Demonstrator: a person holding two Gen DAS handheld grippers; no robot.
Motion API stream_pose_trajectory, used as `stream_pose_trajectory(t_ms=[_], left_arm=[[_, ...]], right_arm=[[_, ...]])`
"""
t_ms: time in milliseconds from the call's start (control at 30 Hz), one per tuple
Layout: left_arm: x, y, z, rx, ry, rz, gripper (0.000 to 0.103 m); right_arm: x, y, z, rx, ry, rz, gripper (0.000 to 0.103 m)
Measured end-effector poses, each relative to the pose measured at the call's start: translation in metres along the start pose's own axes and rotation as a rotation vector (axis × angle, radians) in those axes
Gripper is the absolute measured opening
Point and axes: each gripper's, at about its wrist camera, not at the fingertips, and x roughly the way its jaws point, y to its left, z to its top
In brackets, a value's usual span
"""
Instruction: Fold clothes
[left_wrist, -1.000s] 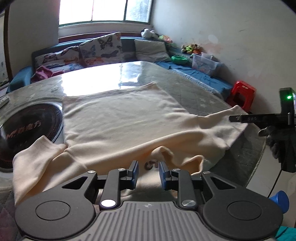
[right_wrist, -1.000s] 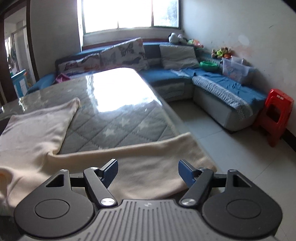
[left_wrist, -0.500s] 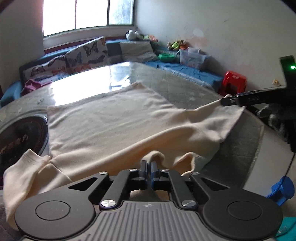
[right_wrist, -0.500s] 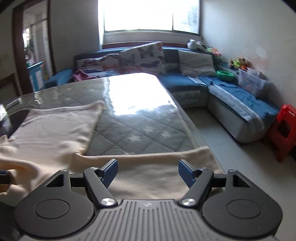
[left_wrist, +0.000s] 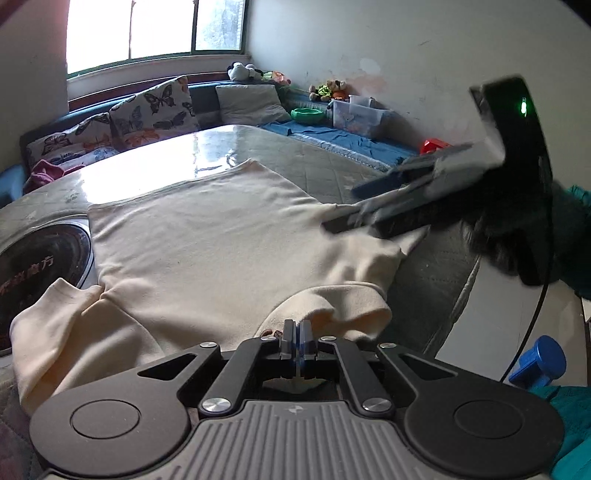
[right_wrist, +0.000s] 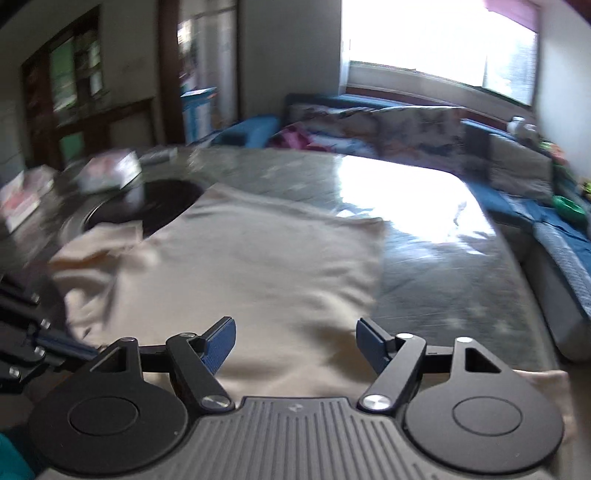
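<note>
A soft cream shirt lies spread flat on the glossy quilted-pattern counter. The left hand-held gripper is pinched tight on its bunched near edge; the right hand-held gripper hovers above it, blue ribbed pads wide apart.

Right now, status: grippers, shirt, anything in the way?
Left gripper shut on shirt collar at near edge. Right gripper open above shirt, holding nothing. Shirt flat on table, unfolded. Cooktop under its left side.

Bare tabletop beyond shirt
</note>
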Motion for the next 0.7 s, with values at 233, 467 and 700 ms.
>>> stream_pose_trajectory(t_ms=[233,467,700], left_arm=[[-0.006,0.017,0.013,-0.053,-0.044,0.058,0.004],[0.019,0.027,0.004,-0.106,0.01,0.087,0.004],[0.019,0.028,-0.009,-0.12,0.037,0.079,0.009]], right_arm=[[0.012,0.04,-0.021,-0.137,0.068,0.067,0.068],[0.005,0.049,-0.023,-0.183,0.088,0.094,0.067],[0.009,0.044,0.004,-0.112,0.018,0.128,0.067]])
